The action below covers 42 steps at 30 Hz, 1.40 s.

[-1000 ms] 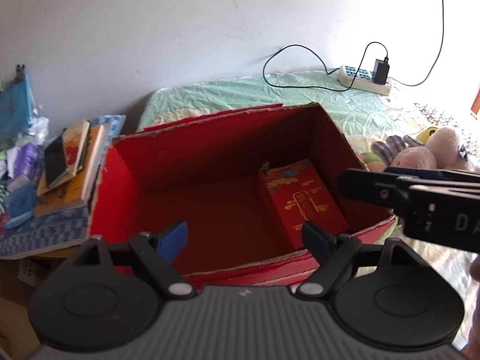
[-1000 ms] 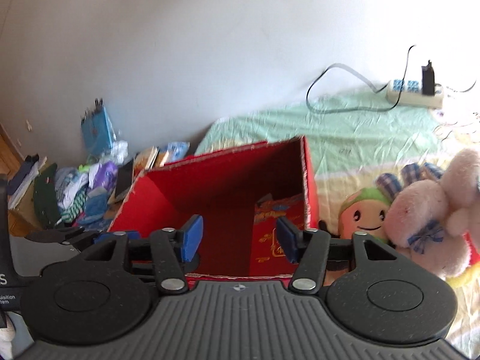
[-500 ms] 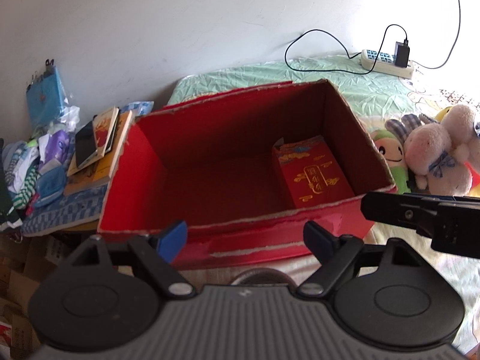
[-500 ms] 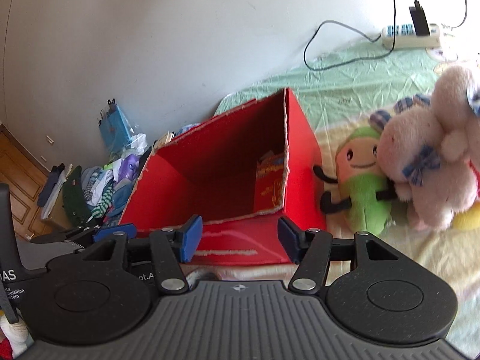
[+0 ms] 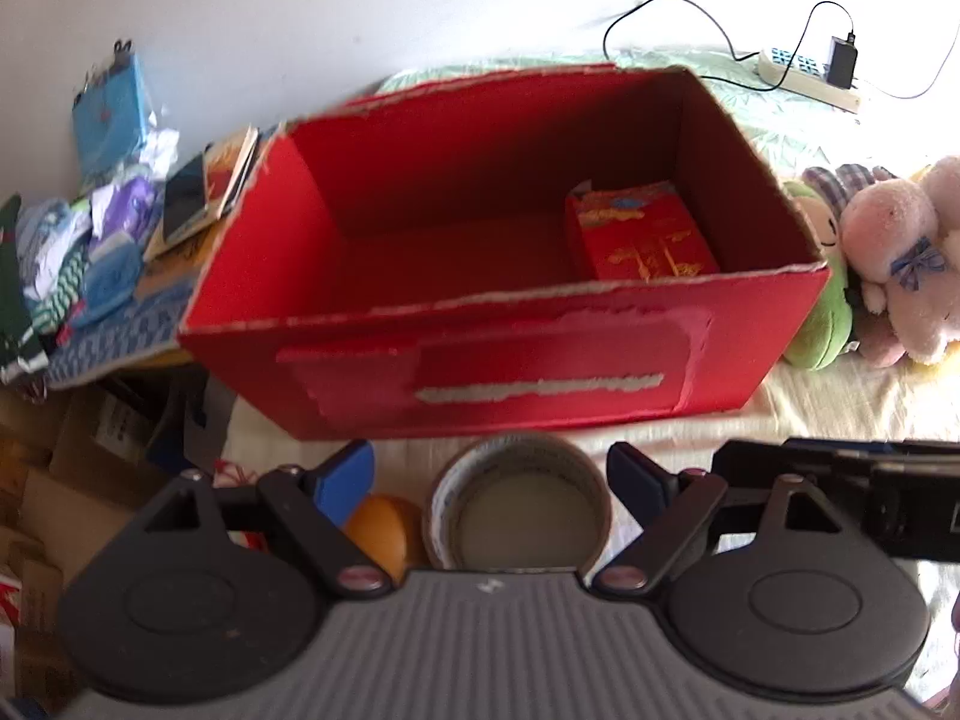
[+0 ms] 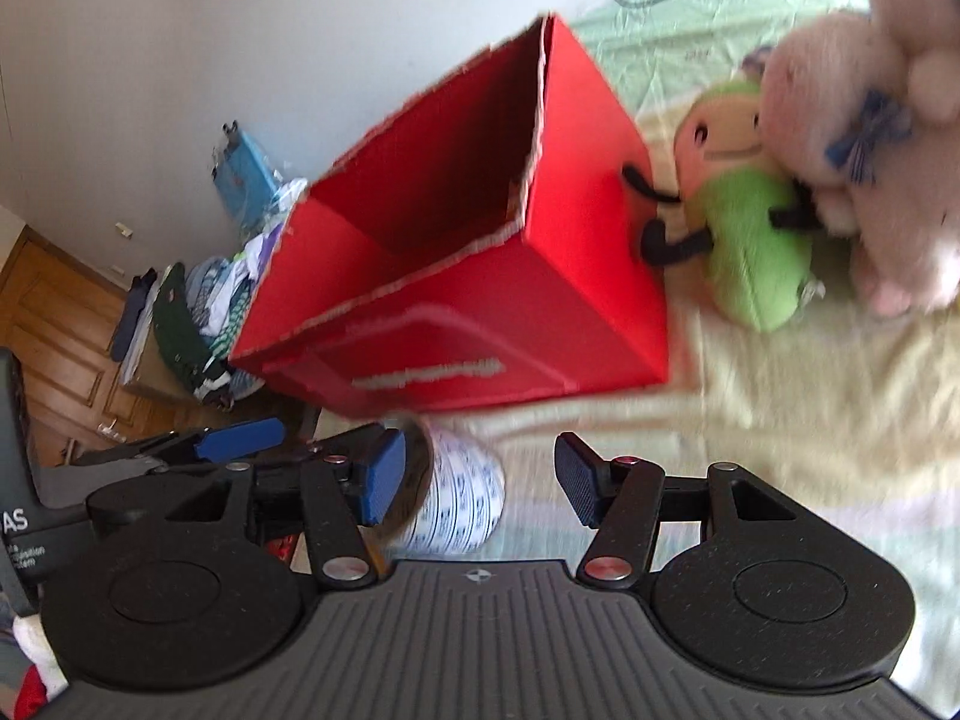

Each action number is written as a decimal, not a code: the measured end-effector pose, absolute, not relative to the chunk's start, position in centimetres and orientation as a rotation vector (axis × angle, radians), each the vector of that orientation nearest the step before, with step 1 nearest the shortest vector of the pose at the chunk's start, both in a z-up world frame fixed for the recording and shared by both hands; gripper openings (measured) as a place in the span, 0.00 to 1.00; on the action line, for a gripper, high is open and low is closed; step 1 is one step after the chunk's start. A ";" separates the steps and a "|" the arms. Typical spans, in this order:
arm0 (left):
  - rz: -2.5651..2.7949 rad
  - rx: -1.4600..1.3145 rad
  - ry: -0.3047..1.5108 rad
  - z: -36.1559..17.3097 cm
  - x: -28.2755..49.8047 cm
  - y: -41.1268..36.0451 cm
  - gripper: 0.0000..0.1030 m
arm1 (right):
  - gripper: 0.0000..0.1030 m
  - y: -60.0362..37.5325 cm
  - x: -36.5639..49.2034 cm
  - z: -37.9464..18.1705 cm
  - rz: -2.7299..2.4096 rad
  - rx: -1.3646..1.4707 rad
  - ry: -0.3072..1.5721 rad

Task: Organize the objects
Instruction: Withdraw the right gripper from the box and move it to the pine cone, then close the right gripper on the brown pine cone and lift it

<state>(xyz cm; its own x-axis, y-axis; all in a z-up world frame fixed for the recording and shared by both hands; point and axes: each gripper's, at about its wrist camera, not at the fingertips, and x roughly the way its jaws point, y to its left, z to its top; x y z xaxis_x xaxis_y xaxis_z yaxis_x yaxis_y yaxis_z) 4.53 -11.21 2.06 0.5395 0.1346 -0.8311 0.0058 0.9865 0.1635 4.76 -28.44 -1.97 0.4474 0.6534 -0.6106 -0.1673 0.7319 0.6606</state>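
A red cardboard box (image 5: 540, 360) stands open on the bed, with a red and gold packet (image 5: 645, 234) inside at its right end. In front of it lies a roll of tape (image 5: 519, 504), and my left gripper (image 5: 492, 480) hangs open around it with nothing gripped. An orange ball (image 5: 381, 531) sits by the left finger. In the right wrist view the box (image 6: 480, 300) is tilted and blurred, and the tape roll (image 6: 459, 498) lies by the left finger of my open right gripper (image 6: 480, 480). A green plush (image 6: 738, 222) and pink plush (image 6: 870, 138) lie to the box's right.
Books and folded clothes (image 5: 90, 240) are piled left of the box. A power strip (image 5: 807, 75) with cables lies at the back of the bed. Cardboard boxes (image 5: 72, 456) sit on the floor at left. A wooden door (image 6: 54, 324) is at far left.
Both grippers have pulled back and down from above the box, so the box's front and the tape roll and orange ball now show. Both stay open.
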 end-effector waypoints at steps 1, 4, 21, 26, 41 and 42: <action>0.078 0.148 1.002 1.9 4.5 -11.1 0.84 | 0.58 -28.4 4.7 -2.2 0.552 0.568 0.994; 0.074 0.139 1.004 1.5 4.0 -10.9 0.84 | 0.56 -28.2 4.4 -2.8 0.587 0.574 1.023; -0.099 0.008 1.055 -1.3 -3.0 -8.4 0.81 | 0.45 -29.4 3.9 -7.1 0.720 0.736 1.189; -0.130 -0.010 1.070 -2.7 -3.6 -9.3 0.77 | 0.45 -28.2 3.7 -7.2 0.792 0.744 1.221; -0.136 -0.086 1.124 -5.8 -3.1 -8.9 0.51 | 0.37 -26.3 3.3 -8.3 0.821 0.700 1.292; -0.136 -0.084 1.122 -5.8 -3.1 -8.9 0.51 | 0.34 -26.5 3.4 -8.4 0.821 0.708 1.294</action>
<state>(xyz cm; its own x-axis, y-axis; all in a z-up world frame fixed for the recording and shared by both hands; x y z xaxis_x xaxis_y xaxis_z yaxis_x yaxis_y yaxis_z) -3.11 -8.91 -5.78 0.4266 -0.1509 -0.8918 0.0667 0.9885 -0.1354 3.36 -26.51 -8.39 0.0793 0.8420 -0.5336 -0.1237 0.5395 0.8329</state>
